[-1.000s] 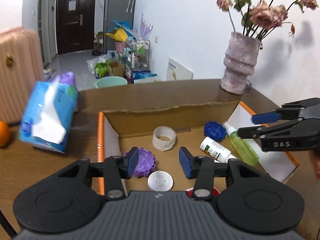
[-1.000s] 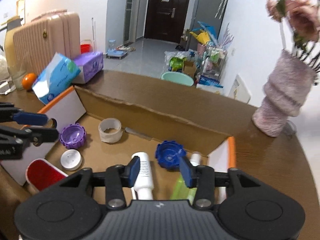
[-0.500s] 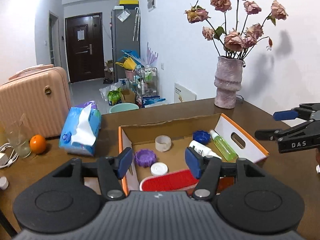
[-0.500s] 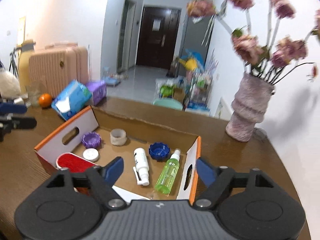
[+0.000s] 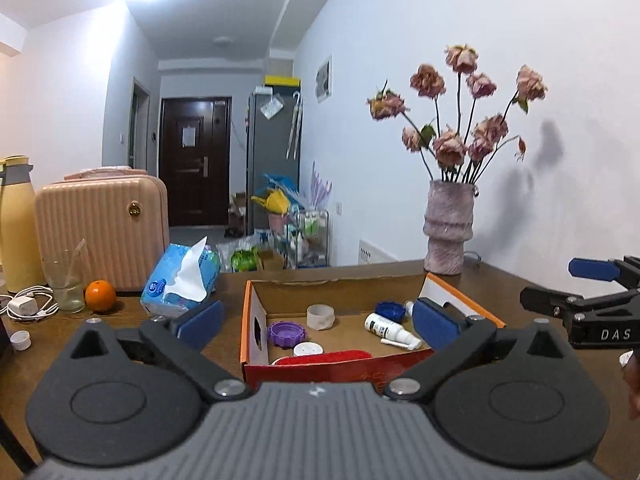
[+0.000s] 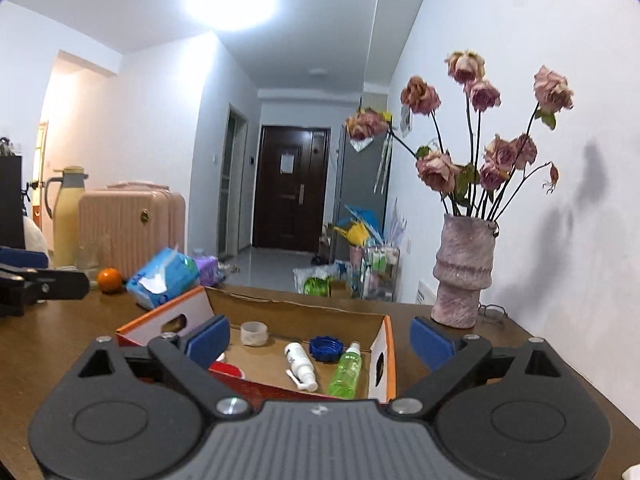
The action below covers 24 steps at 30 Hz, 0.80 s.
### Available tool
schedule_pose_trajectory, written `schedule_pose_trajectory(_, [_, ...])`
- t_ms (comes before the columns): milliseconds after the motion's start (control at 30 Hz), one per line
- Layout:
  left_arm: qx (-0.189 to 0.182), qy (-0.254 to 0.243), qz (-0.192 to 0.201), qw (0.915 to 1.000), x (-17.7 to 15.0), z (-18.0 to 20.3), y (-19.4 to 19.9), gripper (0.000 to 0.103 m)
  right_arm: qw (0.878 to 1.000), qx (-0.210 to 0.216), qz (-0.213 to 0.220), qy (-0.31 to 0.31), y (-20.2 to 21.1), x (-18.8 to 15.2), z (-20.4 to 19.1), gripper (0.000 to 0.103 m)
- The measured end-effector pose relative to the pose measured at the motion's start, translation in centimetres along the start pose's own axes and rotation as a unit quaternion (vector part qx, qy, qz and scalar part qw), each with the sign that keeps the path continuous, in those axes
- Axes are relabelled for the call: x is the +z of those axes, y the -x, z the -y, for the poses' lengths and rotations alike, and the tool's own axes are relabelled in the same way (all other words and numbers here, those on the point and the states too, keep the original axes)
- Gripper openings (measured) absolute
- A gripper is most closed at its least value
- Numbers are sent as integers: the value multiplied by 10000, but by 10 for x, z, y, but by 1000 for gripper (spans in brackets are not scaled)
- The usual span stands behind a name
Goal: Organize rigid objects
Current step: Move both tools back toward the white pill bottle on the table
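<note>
From the left wrist camera we see our left gripper (image 5: 316, 322) with its blue pads spread wide; the jaws have just been opening and pinch nothing. Beyond them, on the brown table (image 5: 120, 328), stands the cardboard box (image 5: 256, 320) with orange edges, framed between the two pads but well clear of them. Inside it lie a purple cap (image 5: 286, 334), a small white lid (image 5: 307, 349), a pale tape ring (image 5: 320, 316), a blue cap (image 5: 390, 311) and a white spray bottle (image 5: 390, 329); a red-topped thing (image 5: 324, 357) sits against the near wall (what it is, we cannot tell). Left of the box are a blue tissue pack (image 5: 182, 280), an orange (image 5: 100, 290), a glass (image 5: 64, 282) and a pink suitcase (image 5: 100, 232). A vase of dried roses (image 5: 448, 232) stands at the back right. At the right edge our right gripper (image 5: 576, 286) shows from the side, its fingers apart.

From the right wrist camera, the right gripper (image 6: 320, 340) also stands wide, its jaws having just been opening, with nothing between the pads. The box (image 6: 386, 344) lies ahead and below, holding the tape ring (image 6: 254, 333), blue cap (image 6: 327, 348), white spray bottle (image 6: 301, 365) and a green spray bottle (image 6: 346, 370) lying against its right wall. The vase (image 6: 464, 272) stands right of the box, apart from it. The left gripper (image 6: 40, 276) shows at the left edge.
</note>
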State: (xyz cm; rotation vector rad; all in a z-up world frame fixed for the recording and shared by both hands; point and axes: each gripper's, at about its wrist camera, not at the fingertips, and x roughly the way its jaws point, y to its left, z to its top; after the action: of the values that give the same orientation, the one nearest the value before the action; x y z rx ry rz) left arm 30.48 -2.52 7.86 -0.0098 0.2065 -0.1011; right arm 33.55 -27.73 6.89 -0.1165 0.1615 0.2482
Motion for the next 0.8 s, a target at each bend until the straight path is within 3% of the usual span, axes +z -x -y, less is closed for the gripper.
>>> schedule_pose_trajectory(267, [60,62,126,9999,-8,-2,39,103,9999,-94,-66,-111,34,-5,-11,97])
schedule_pose_trajectory(433, [47,179,77,9998,-32,-10,83,103,9997,-3,-192,-164,72,-25,-24,98])
schedule_pose_trajectory(533, [118,143,-54,9998,-53,-12,110,103,9992,127,-334,-158,97,-44,-36,98])
schedule_pose_trajectory(667, [161,455,-274,9985,-79,-19,136,103,9985,266,-456,-126,126,-70,-53,99])
schedule_pose_trajectory(800, [70,550,-508,9972,-94,-17,135,103,9972,363,-632,-173,134,-86,-59,99])
